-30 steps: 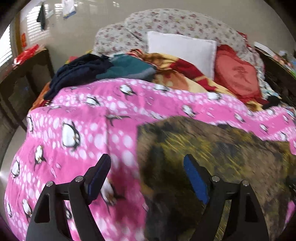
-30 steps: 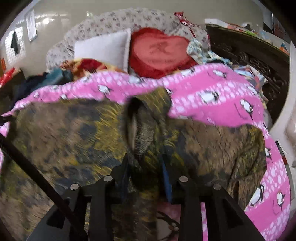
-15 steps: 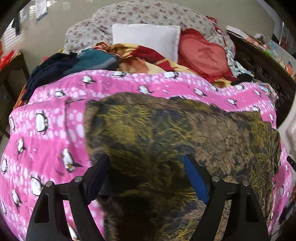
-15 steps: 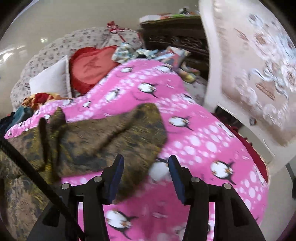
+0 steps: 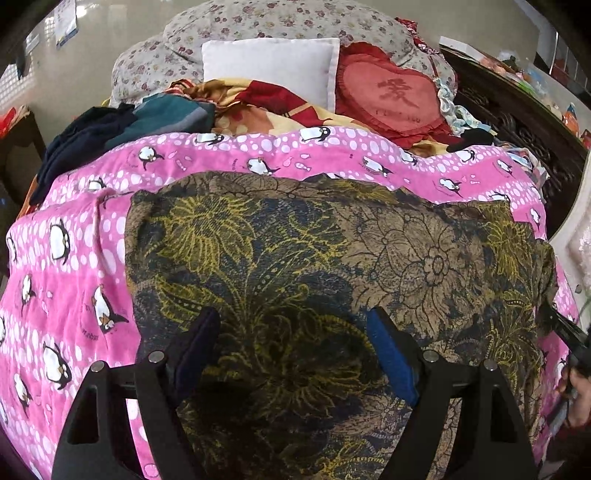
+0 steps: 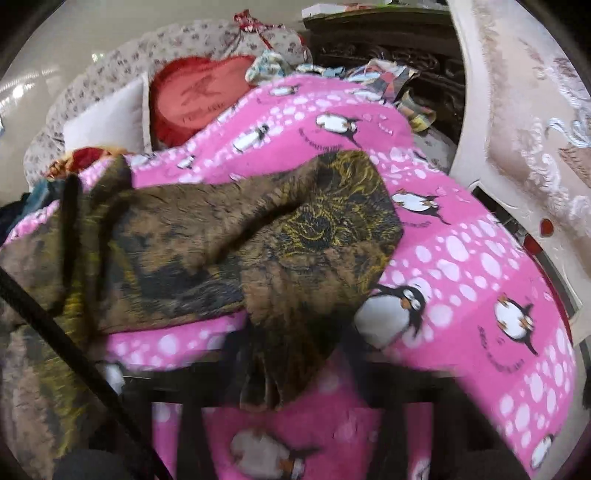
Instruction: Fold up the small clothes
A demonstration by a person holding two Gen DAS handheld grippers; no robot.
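Note:
A brown, black and yellow floral garment (image 5: 295,266) lies spread on the pink penguin blanket (image 5: 74,236). My left gripper (image 5: 293,350) is open, hovering over the garment's near middle and holding nothing. In the right wrist view the garment's right corner (image 6: 314,236) reaches down between my right gripper's (image 6: 288,369) blurred fingers, which stand on either side of the cloth. The blur hides whether they pinch it. The right gripper also shows at the right edge of the left wrist view (image 5: 569,350).
A white pillow (image 5: 269,66), a red heart cushion (image 5: 391,88) and a floral bolster (image 5: 258,22) lie at the bed's head. Dark clothes (image 5: 92,136) are piled at the back left. A dark carved headboard (image 5: 517,122) and a cream padded panel (image 6: 524,110) stand on the right.
The right gripper let go of the raised fold, swung right, and now has the garment's right corner between its fingers. The left gripper moved right over the garment, staying open.

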